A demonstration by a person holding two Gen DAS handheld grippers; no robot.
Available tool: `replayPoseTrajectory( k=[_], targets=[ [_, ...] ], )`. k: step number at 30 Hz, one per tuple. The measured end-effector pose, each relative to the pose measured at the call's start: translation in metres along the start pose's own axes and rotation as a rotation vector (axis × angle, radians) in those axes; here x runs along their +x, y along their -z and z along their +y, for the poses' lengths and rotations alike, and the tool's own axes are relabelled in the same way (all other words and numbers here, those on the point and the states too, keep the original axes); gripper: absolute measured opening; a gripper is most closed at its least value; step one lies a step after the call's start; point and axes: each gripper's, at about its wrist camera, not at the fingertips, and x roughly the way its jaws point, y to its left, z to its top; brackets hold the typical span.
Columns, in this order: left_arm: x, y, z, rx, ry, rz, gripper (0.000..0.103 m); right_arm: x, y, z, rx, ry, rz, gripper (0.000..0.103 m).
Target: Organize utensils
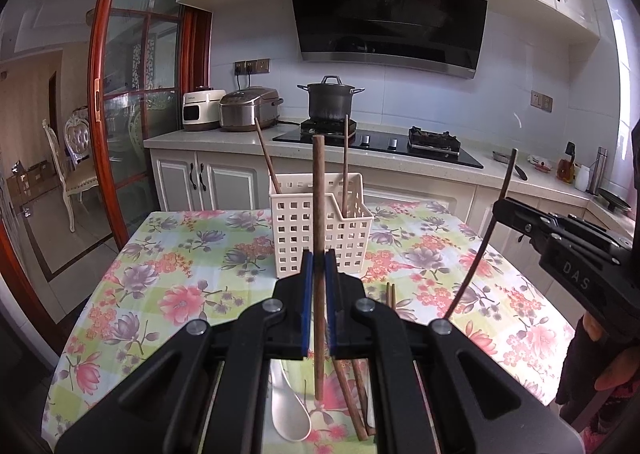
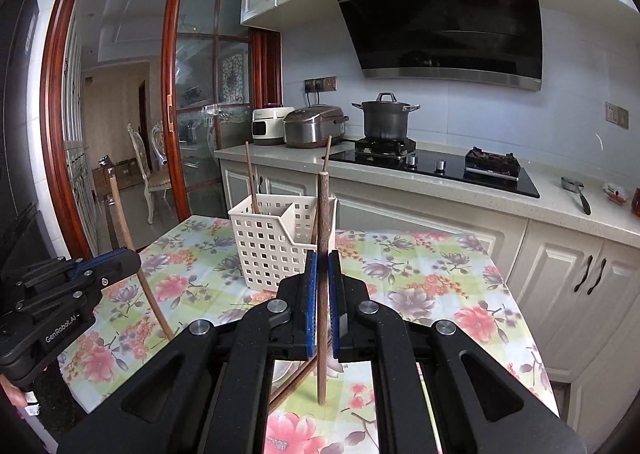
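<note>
The flower-patterned cloth-covered counter (image 1: 192,274) carries a white perforated plastic utensil basket (image 1: 320,230) at 12 o'clock (two chopsticks already inside). Each black hand-held gripper, left (image 1: 319,274) and right (image 2: 322,278), is clamped on one upright brown wooden chopstick (image 1: 319,213) (image 2: 322,213).

Wood, plastic and printed cloth

Matt brown wooden chopstick (image 1: 319,213) at twelve o'clock; white perforated plastic caddy (image 1: 320,232); floral tablecloth (image 1: 180,286) of smooth cloth; glossy white spoon (image 1: 289,410); black matt plastic left gripper (image 1: 319,274).
</note>
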Motion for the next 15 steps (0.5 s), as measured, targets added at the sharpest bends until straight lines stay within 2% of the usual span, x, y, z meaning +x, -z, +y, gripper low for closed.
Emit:
replayPoseTrajectory(
  k=[15],
  targets=[
    [0.013,-0.020,-0.002,0.022,-0.002,-0.010,0.006,0.005,-0.009,0.008,-0.037,-0.005,-0.018,0.006]
  ],
)
